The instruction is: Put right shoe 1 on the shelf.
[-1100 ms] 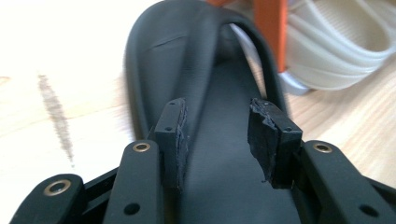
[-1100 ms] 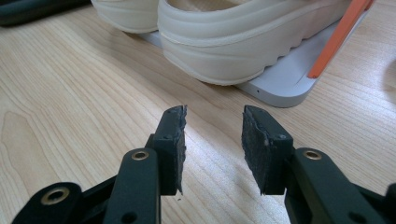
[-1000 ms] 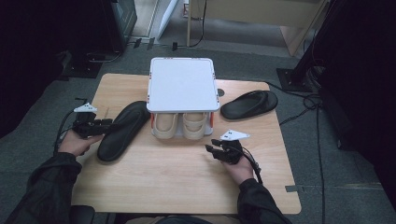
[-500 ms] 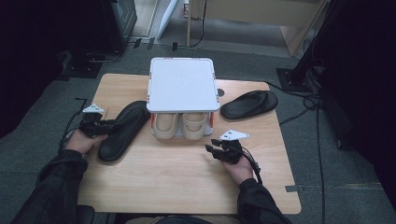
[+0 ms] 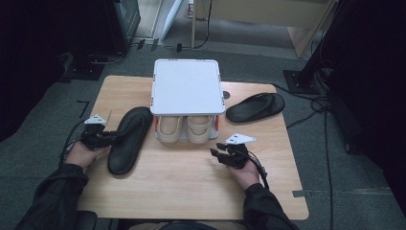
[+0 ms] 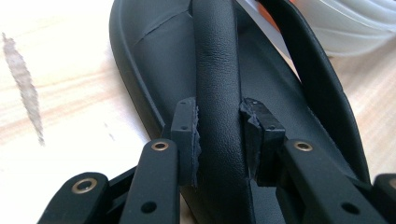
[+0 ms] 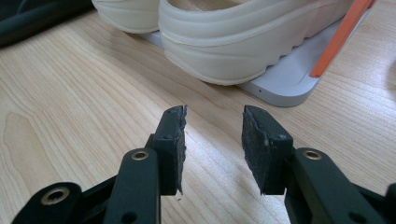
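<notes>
A: Where's your left gripper (image 6: 218, 140) at?
B: Jaws just closed in on the black sandal (image 5: 127, 140) strap, left of the rack (image 5: 186, 86). Your right gripper (image 7: 212, 149) sits half open over bare table (image 5: 191, 182).

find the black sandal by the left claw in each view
High view: the sandal lies left of centre on the table, beside the white rack, with the left claw at its edge.
Left gripper view: it runs up the middle, its strap between the pads, which have just been closing on it.
Right gripper view: a dark sliver at the top left corner, likely the sandal.
Shared landmark: the cream shoes on the rack.
</notes>
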